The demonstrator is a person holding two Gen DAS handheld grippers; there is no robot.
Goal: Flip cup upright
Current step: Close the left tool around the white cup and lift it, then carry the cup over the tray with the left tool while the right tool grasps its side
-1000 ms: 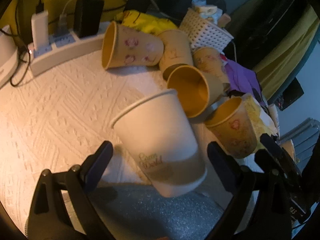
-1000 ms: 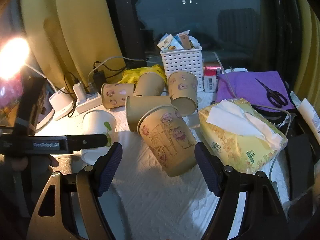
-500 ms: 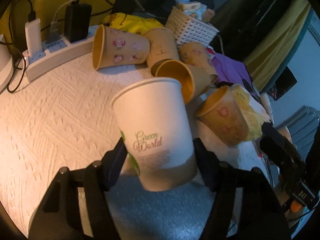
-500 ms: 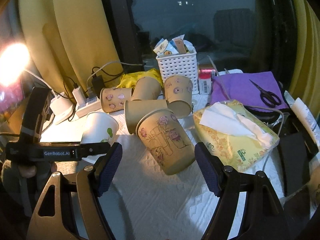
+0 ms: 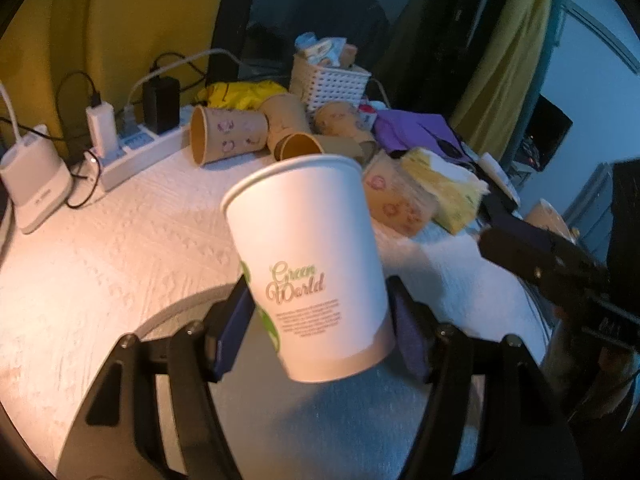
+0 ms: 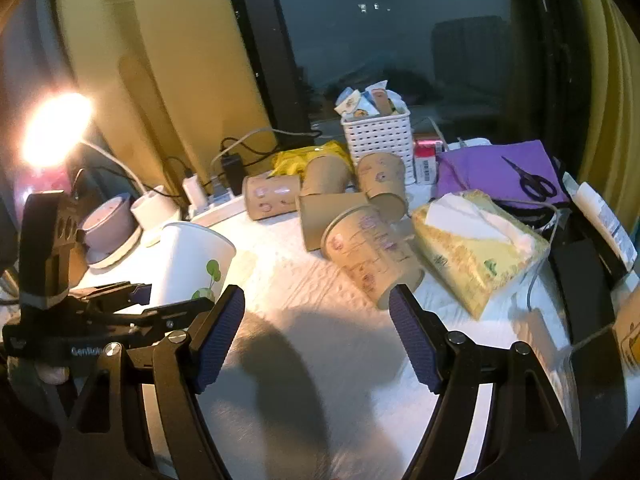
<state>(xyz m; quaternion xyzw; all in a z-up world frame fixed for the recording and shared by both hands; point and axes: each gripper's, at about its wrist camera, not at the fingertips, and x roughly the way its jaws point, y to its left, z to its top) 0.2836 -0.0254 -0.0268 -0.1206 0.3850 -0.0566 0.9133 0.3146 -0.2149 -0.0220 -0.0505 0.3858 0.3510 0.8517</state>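
Note:
My left gripper (image 5: 320,320) is shut on a white "Green World" paper cup (image 5: 308,256), gripping its lower part and holding it nearly upright, mouth up, above the white cloth. The same cup (image 6: 192,264) and the left gripper (image 6: 140,304) show at the left of the right wrist view. My right gripper (image 6: 316,336) is open and empty over the cloth. A brown printed cup (image 6: 368,252) lies on its side just beyond its right finger. Several more brown cups (image 6: 332,196) lie tipped in a heap behind.
A white basket (image 6: 378,140) of packets stands at the back. A yellow tissue pack (image 6: 476,244) lies right of the cups, with purple cloth and scissors (image 6: 532,184) behind. A power strip (image 5: 132,152) with plugs and a white charger (image 5: 32,184) sit left. A lamp (image 6: 52,128) glares.
My left gripper closed on the white cup, lifted it off the cloth and turned it closer to upright. My right gripper drew back a little and stayed open.

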